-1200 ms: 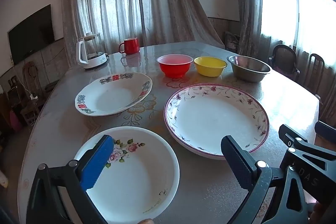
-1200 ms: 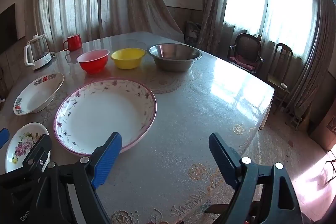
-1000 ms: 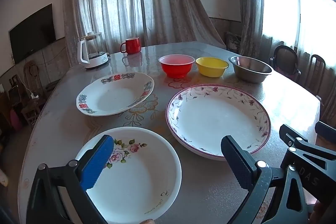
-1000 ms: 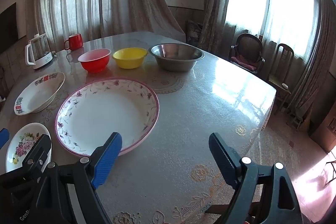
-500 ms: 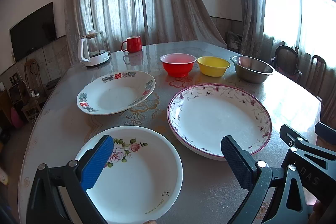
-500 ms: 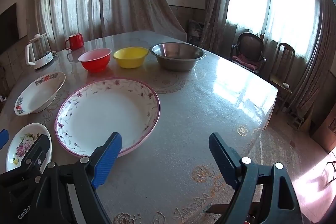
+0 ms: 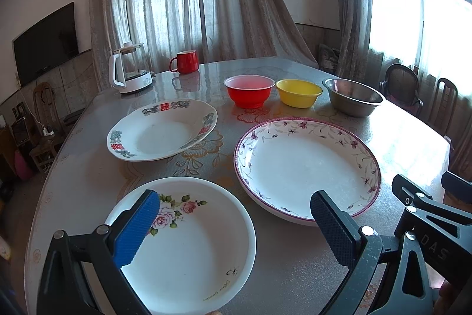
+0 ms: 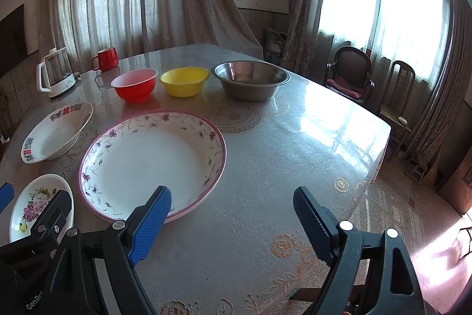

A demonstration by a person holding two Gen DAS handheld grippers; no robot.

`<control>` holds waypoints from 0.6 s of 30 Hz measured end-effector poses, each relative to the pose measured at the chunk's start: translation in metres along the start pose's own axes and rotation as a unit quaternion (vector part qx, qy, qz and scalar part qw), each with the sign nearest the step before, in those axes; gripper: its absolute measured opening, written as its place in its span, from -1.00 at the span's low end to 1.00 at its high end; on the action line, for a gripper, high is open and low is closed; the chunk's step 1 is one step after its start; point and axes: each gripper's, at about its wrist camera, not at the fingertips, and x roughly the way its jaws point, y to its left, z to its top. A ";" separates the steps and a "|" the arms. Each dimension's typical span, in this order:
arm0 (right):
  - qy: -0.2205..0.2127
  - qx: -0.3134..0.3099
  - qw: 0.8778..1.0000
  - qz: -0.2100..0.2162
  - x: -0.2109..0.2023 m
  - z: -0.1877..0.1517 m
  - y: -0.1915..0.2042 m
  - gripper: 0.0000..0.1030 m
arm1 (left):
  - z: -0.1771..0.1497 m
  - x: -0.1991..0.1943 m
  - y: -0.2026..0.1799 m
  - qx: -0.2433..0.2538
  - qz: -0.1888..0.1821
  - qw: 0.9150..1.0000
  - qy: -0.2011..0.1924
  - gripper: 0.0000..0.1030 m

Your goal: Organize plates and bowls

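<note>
Rose plate [image 7: 188, 244]: sitting at the table's [image 7: 295, 273] near-left edge, directly beneath the left gripper [image 7: 233, 226], whose jaws are hanging spread and empty. Right gripper [image 8: 233, 223], also spread, is hovering further right, beside the vine-rimmed plate [image 8: 150, 161]. Left is nearer.

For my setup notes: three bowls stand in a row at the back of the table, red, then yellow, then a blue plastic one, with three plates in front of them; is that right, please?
Nearly. The red bowl and yellow bowl are as you say, but the third is a steel bowl, not blue plastic; the right wrist view shows it plainly. The three plates in front stand as described.
</note>
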 end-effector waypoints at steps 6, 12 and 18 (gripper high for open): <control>-0.001 0.001 1.000 0.000 -0.001 -0.001 -0.001 0.68 | 0.000 0.000 -0.001 0.000 -0.001 1.000 0.000 0.99; -0.003 0.003 1.000 0.000 -0.003 -0.001 -0.002 0.68 | 0.000 0.000 -0.002 0.000 -0.002 1.000 0.000 0.99; -0.003 0.003 1.000 0.000 -0.003 -0.001 -0.002 0.67 | 0.000 0.000 -0.002 0.000 -0.002 1.000 0.000 0.99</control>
